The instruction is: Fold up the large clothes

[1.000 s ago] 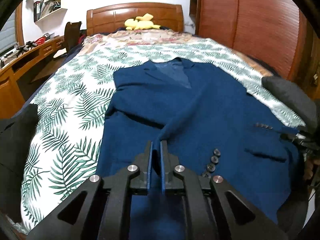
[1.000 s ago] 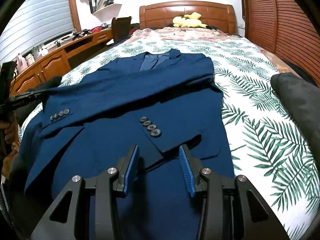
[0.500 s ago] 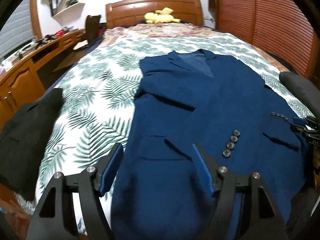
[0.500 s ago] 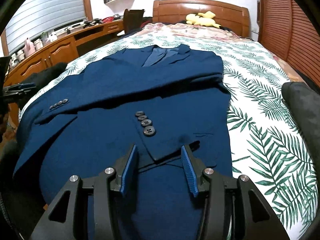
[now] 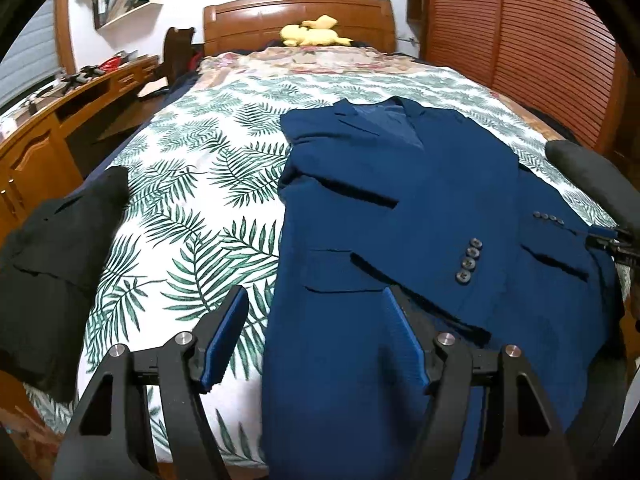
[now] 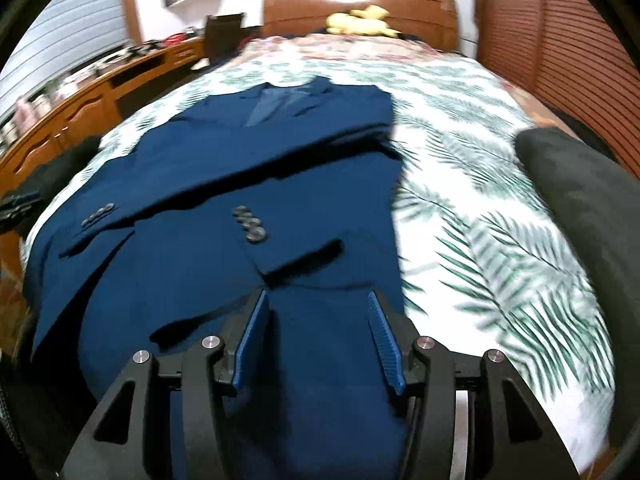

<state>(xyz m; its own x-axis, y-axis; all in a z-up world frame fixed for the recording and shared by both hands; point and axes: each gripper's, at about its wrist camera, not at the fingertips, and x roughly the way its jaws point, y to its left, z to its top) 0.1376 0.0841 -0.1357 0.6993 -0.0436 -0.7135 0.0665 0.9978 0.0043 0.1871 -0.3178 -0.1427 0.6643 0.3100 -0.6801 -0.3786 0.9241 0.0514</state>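
Hovering up front: left gripper, jaws wide apart, nothing between them, straddling the jacket's near left edge
Right gripper: jaws apart too, empty, over the hem
Blue jacket: flat on the leaf-print bedspread, both sleeves folded across the front, collar toward the headboard
Beside it: black garment at the left edge
Way back: yellow plush toy by the wooden headboard

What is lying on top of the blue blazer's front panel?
Both sleeves are folded across the blue blazer; the sleeve cuff with four buttons lies uppermost. The leaf-print bedspread lies beneath, hidden where the blazer covers it. Both grippers are open, holding nothing.
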